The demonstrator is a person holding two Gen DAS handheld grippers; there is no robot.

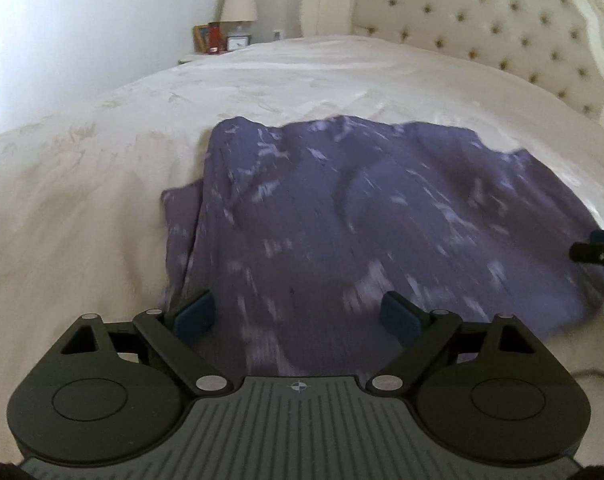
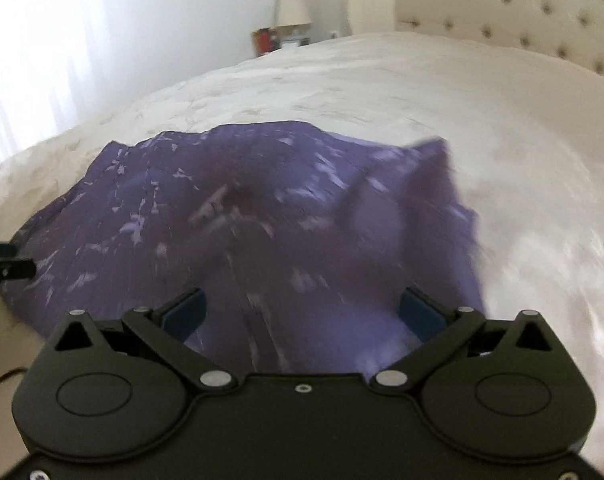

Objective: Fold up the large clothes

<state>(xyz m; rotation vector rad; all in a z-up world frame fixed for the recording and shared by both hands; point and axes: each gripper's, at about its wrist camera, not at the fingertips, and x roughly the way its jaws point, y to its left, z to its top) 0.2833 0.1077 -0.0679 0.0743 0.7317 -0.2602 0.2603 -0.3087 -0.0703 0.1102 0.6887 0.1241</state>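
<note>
A purple garment (image 1: 361, 216) with pale flecks lies rumpled on a cream bedspread (image 1: 102, 168), its near part hanging over the bed's front edge. My left gripper (image 1: 298, 316) stands open over the garment's near left part, nothing pressed between its blue pads (image 1: 194, 314). In the right wrist view the same garment (image 2: 242, 216) fills the middle, one corner raised at the right. My right gripper (image 2: 302, 312) is open wide above its near edge, pads (image 2: 423, 314) clear of the cloth. Each gripper's tip shows at the edge of the other's view, blurred.
A tufted cream headboard (image 1: 501, 24) rises at the far right end of the bed. A nightstand at the far left holds a lamp (image 1: 240, 4), a red item (image 1: 214, 38) and a small clock. A dark cable (image 2: 2, 378) runs below the bed's edge.
</note>
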